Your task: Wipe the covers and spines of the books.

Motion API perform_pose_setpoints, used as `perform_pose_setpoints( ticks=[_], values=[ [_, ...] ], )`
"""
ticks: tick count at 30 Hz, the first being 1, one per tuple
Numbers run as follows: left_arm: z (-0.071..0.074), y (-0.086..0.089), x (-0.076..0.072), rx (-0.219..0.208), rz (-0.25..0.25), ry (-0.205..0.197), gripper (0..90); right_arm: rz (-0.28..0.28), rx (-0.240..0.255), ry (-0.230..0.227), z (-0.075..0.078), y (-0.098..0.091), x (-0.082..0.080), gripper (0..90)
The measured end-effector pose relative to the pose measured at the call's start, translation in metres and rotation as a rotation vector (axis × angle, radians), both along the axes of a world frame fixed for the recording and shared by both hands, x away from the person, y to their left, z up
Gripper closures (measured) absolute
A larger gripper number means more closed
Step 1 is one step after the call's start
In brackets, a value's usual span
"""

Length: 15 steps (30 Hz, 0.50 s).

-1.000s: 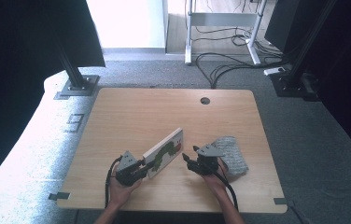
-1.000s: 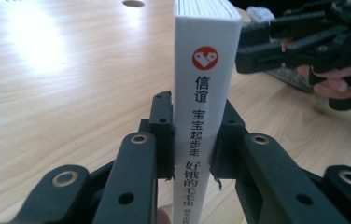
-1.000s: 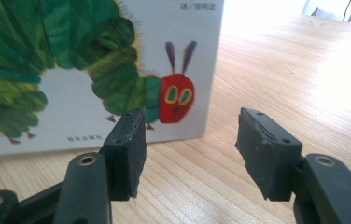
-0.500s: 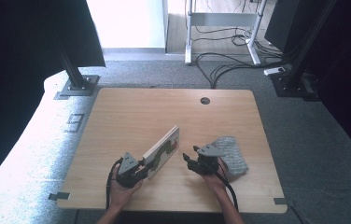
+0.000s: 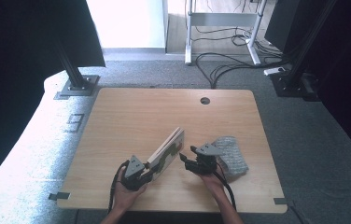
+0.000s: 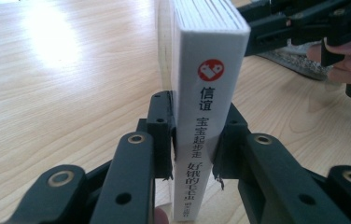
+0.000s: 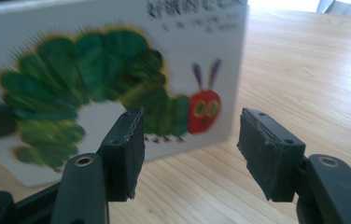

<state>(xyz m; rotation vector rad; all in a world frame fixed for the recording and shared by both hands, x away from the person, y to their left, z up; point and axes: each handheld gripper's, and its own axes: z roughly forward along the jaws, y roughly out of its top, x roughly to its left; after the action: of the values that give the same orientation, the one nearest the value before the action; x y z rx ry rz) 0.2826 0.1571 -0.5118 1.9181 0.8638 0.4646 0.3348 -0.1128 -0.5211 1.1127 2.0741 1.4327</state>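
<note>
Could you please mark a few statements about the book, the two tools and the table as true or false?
1. The left tool grips the book by its spine. True.
2. The right tool is clamped on the book. False: its jaws stand open with nothing between them, facing the cover.
3. The book's cover shows a green caterpillar. True.
4. The book lies flat on the table. False: it stands on edge.
5. A crumpled grey bubble-wrap bag lies by the right tool. True.

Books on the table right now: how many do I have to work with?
1. The book stands tilted on edge near the table's front middle, clamped at its spine by the left gripper.
</note>
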Motion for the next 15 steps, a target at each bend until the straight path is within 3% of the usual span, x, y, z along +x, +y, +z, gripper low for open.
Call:
perform_pose_setpoints(
  ticks=[15],
  values=[
    [-0.002,-0.012,-0.006,0.027,-0.039,-0.007,71.2,0.049,0.084,-0.005,0.017,0.011,-0.007,37.6]
  ],
)
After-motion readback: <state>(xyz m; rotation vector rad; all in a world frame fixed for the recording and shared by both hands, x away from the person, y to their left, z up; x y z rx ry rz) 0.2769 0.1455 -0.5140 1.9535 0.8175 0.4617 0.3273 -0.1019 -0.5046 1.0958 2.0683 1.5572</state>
